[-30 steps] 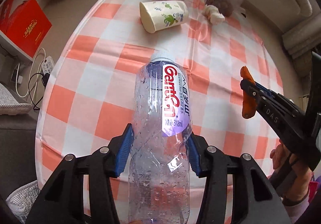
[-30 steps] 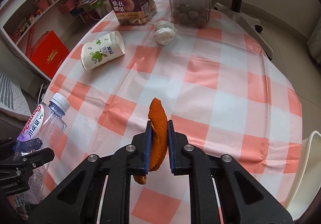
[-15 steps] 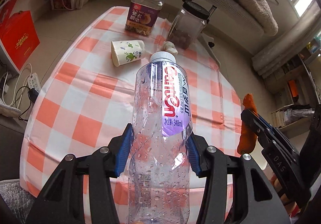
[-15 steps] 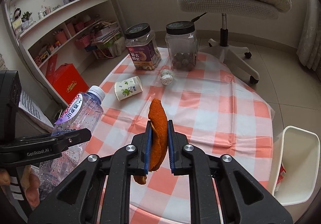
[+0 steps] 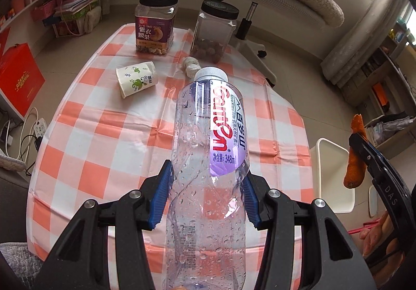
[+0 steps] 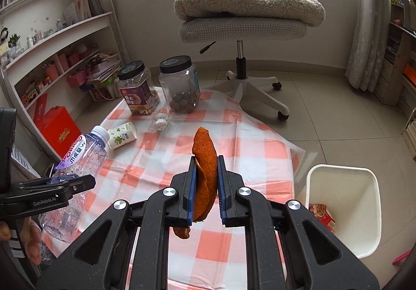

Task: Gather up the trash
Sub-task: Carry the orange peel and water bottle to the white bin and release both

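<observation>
Left wrist view: left gripper w/ blue pads clamped on the clear empty plastic water bottle with a white cap and purple-red label, held above the near edge of the low table with an orange-and-white checked cloth.

Right wrist view: right gripper clamped on the curled piece of orange peel, held upright over the table's near side. White plastic waste bin stands on the floor just beside the table's right edge, w/ a red wrapper inside.

On the far part of the cloth: white paper cup with green leaf print lying on its side, crumpled white tissue near it, and behind them two clear black-lidded jars, side by side.
</observation>
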